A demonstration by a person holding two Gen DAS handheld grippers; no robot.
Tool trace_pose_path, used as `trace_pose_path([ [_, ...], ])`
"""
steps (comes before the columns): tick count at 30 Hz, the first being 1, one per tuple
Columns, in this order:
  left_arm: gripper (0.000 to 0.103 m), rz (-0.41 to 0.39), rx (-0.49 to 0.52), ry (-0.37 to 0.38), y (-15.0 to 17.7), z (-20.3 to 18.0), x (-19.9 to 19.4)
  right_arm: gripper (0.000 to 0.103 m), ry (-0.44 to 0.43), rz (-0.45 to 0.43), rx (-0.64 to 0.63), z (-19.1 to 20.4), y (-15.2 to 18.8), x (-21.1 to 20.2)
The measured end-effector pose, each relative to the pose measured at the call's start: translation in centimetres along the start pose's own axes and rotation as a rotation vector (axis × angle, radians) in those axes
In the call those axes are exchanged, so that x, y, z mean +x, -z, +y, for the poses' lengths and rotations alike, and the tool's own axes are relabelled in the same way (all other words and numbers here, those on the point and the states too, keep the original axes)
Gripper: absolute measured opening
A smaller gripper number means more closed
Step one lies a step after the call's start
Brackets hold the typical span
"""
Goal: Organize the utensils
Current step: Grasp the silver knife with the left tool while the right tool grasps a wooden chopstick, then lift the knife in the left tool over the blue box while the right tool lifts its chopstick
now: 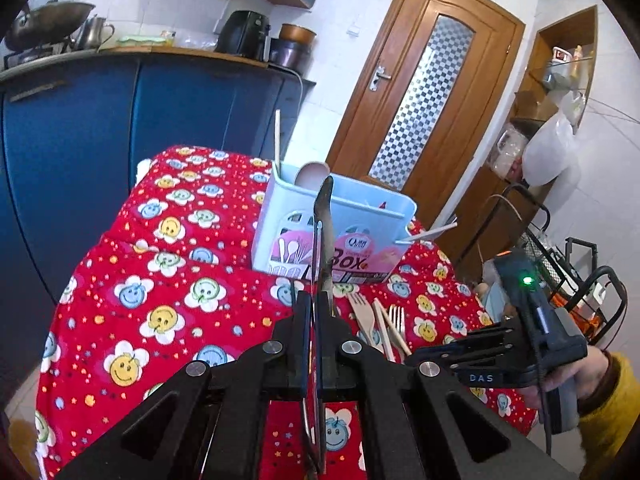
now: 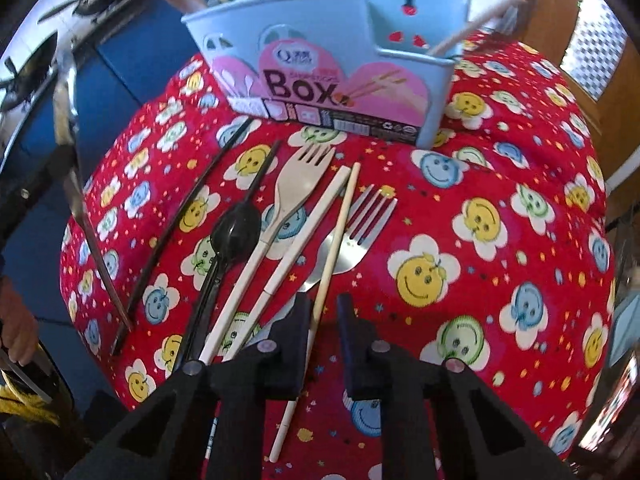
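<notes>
My left gripper (image 1: pixel 316 304) is shut on a metal knife (image 1: pixel 325 232), whose blade stands up in front of the light blue utensil box (image 1: pixel 360 208). In the right wrist view my right gripper (image 2: pixel 323 308) hovers low over utensils laid on the red cloth. Its jaws stand a narrow gap apart. A thin cream chopstick (image 2: pixel 340 236) lies on the cloth in that gap and under the left finger, with no pad pressing on it. Around it lie a metal fork (image 2: pixel 360 232), a beige fork (image 2: pixel 304 176), a thicker cream chopstick (image 2: pixel 308 236), a black spoon (image 2: pixel 234 228) and black chopsticks (image 2: pixel 188 216).
The utensil box (image 2: pixel 320 60) stands at the table's far side and holds a pink spoon (image 1: pixel 312 174) and chopsticks (image 1: pixel 277 140). Blue cabinets (image 1: pixel 120 128) lie beyond the table, a wooden door (image 1: pixel 424 92) behind it, and a wire rack (image 1: pixel 560 264) to the right.
</notes>
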State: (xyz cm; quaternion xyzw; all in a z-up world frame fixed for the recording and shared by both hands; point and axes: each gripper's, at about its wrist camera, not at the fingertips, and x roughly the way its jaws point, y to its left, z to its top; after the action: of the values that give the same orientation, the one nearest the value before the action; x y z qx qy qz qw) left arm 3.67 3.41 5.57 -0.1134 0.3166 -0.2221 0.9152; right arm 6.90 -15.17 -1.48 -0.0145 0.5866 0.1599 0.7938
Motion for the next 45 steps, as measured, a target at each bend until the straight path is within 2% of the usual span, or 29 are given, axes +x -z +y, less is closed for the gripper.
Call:
trace_pose_path([
  [5,0.001,-0.035,0.014,-0.005,-0.8,-0.6,-0.6,0.009,-0.002,-0.011,0.000,-0.3,0.1,0.0],
  [9,0.001,-0.062,0.036,-0.015,-1.3,-1.0,-0.9,0.006,-0.057,-0.081,0.057,-1.7,0.9,-0.8],
  [12,0.001,-0.083,0.035,-0.016,-1.8,-1.2,-1.2,0.006,-0.105,-0.164,0.094,-2.6,1.7,-1.8],
  [16,0.001,-0.123,0.025,-0.015,-2.6,-1.2,-1.6,0.006,-0.213,-0.296,0.166,-3.7,3.1,-3.5],
  [22,0.001,-0.165,0.043,-0.022,-4.3,-1.7,-1.9,0.006,-0.268,-0.446,0.199,-4.8,4.8,-6.1],
  [32,0.001,-0.251,0.090,-0.034,-7.7,-3.6,-2.4,0.006,-0.257,-0.702,0.178,-3.8,3.8,-10.3],
  [40,0.001,-0.343,0.108,-0.046,-11.1,-5.1,-2.5,0.006,-0.211,-0.825,0.190,-4.6,1.6,-12.8],
  [45,0.001,-0.382,0.118,-0.061,-12.9,-5.7,-2.0,0.006,-0.150,-0.896,0.182,-4.4,0.2,-13.7],
])
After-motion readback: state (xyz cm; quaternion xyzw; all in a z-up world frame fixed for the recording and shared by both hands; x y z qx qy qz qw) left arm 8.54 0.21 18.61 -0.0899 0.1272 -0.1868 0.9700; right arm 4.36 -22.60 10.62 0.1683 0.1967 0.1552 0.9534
